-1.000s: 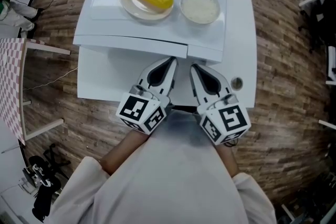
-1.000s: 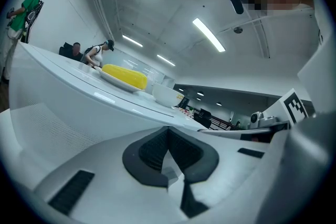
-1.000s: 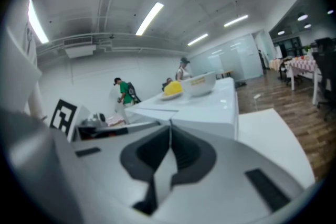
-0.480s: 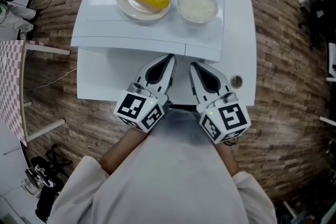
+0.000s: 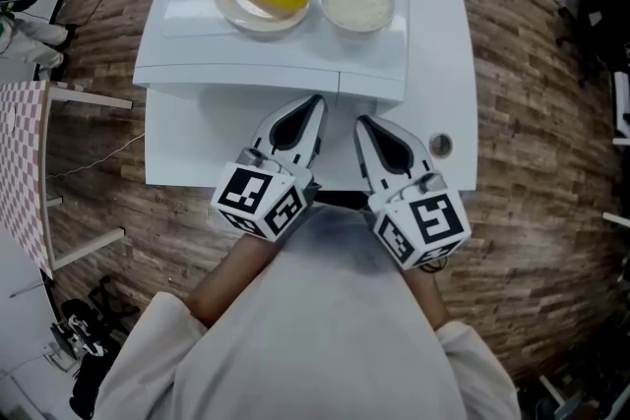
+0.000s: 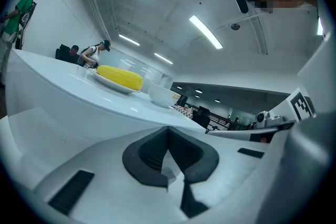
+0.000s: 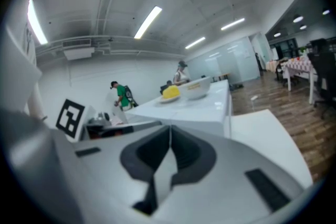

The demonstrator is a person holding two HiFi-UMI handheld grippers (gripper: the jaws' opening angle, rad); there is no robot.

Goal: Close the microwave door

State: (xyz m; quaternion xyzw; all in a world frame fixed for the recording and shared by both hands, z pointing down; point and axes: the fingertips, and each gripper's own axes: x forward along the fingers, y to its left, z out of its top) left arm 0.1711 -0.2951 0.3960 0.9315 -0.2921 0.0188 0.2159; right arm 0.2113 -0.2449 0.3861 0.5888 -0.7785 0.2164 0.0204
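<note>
Both pairs of jaws are pressed together, empty, with the left gripper (image 5: 311, 105) and right gripper (image 5: 364, 125) side by side over the desk's (image 5: 445, 93) near edge. Just beyond their tips stands the white microwave (image 5: 276, 39) along the far edge, a corn plate (image 5: 258, 0) and a bowl (image 5: 357, 3) on top.

A white table (image 5: 448, 64) bears the microwave (image 5: 285, 44) and a small round object (image 5: 440, 146).

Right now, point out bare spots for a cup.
On the microwave, the left edge beside the corn plate and the front strip are bare; the back is crowded by the plate and the bowl. The table is free right of the microwave and front left, beside the left tongs.
</note>
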